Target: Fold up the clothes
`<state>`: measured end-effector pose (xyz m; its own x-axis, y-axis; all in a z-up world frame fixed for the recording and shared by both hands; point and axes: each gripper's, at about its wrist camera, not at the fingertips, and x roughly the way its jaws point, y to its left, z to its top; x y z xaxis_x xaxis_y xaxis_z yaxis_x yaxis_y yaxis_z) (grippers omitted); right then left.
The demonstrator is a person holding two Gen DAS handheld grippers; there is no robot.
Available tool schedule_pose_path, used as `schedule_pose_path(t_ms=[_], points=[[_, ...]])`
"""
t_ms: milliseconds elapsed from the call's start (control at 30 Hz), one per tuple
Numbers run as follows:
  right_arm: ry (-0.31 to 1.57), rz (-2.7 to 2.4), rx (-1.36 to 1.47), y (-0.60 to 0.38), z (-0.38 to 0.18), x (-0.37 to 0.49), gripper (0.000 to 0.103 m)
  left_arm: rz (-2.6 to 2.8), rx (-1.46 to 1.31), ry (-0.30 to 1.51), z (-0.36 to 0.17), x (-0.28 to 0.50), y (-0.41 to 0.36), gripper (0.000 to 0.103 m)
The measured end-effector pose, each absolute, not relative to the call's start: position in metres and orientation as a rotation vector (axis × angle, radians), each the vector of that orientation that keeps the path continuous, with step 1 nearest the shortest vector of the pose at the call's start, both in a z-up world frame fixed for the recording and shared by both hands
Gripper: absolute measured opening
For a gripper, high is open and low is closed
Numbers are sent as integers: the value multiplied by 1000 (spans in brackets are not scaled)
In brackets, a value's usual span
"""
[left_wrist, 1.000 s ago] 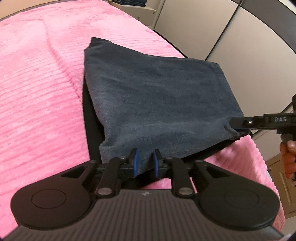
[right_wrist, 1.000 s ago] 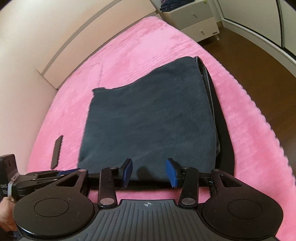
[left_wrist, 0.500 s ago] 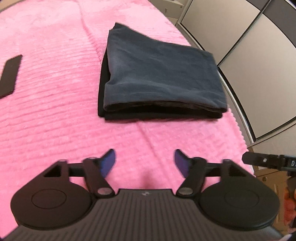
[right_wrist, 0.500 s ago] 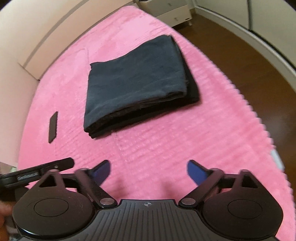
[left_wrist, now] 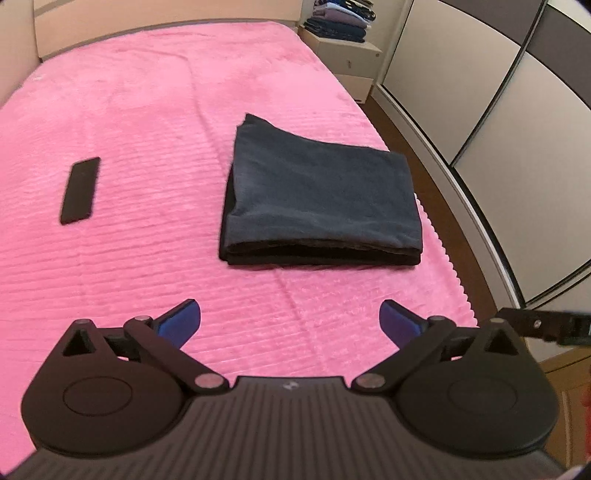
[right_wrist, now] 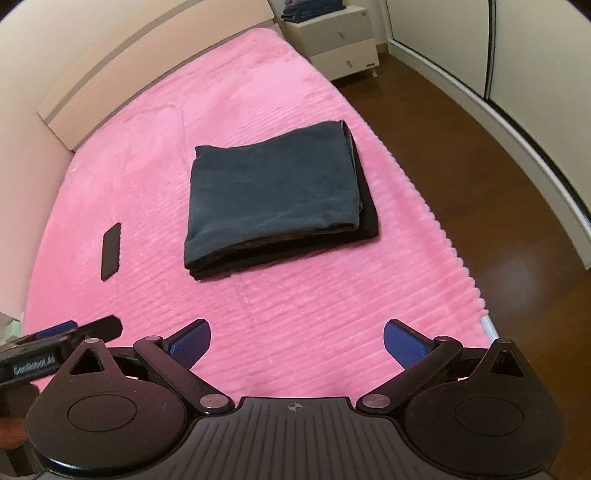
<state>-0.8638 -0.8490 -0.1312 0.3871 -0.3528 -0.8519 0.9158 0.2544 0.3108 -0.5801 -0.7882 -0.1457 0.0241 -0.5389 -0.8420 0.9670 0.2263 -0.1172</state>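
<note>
A dark blue-grey garment (left_wrist: 321,199) lies folded into a thick rectangle on the pink bed cover (left_wrist: 129,110), near the bed's right edge. The right wrist view shows the same folded garment (right_wrist: 273,195) lying flat with its layered edge toward me. My left gripper (left_wrist: 290,314) hovers above the cover, short of the garment; its jaws are opening wide and nothing is between them. My right gripper (right_wrist: 297,330) also hangs above the cover on the near side of the garment, open and empty. Each gripper's tip shows at the edge of the other's view.
A flat black phone-like object (left_wrist: 80,190) lies on the cover left of the garment. A white nightstand (right_wrist: 332,37) with stacked clothes (left_wrist: 341,22) stands beyond the bed's far corner. Wardrobe doors (left_wrist: 498,110) and brown floor (right_wrist: 480,147) lie to the right.
Both grippers let go of the garment's near edge, opened wide, and pulled up and back. The garment now lies folded on the bed, farther from both cameras.
</note>
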Motion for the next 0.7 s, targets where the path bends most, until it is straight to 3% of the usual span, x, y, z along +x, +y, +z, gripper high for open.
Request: schedule_pose_path(t_ms=[700], points=[[668,-1111,817,-769,-46,-857,102,-1386,653,848,-69,-598,-709,101]])
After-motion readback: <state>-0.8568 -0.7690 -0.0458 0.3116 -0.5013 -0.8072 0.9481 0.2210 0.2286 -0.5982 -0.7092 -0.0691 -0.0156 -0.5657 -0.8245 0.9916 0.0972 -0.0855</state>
